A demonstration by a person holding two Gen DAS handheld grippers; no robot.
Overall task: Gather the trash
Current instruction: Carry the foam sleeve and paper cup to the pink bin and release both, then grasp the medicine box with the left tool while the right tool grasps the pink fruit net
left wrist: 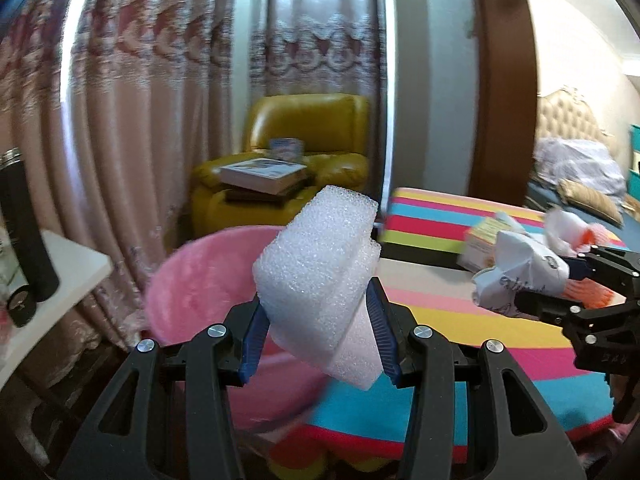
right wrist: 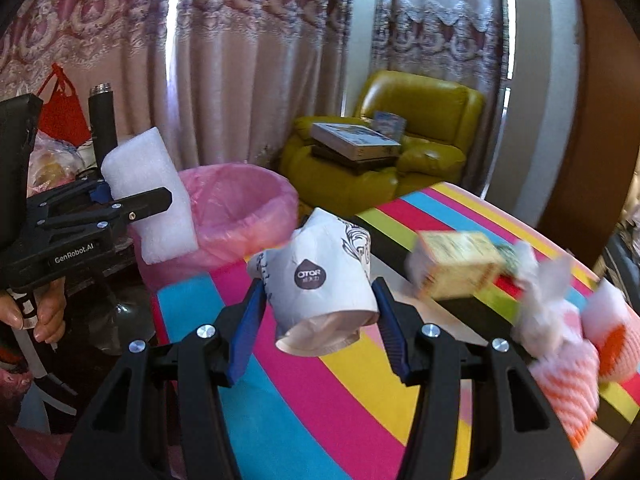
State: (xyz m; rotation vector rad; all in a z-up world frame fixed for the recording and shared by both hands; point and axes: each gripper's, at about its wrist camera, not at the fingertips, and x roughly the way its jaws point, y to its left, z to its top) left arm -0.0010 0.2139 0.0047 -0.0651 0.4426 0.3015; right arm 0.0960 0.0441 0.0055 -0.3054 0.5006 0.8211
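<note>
Carrying: left gripper [left wrist: 316, 312] clamps foam block [left wrist: 320, 264]; right gripper [right wrist: 320, 320] clamps paper cup [right wrist: 320, 280].
Left: bin [right wrist: 240, 204] unfilled, carton [right wrist: 456, 268] on table [right wrist: 280, 400] at right.

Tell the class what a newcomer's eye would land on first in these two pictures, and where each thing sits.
First, the white foam block clamped in the left gripper, held up beside the pink-lined bin. Next, the crumpled paper cup gripped in the right gripper above the bright striped tablecloth. Behind both, a yellow armchair stacked with books stands against the curtains.
</note>
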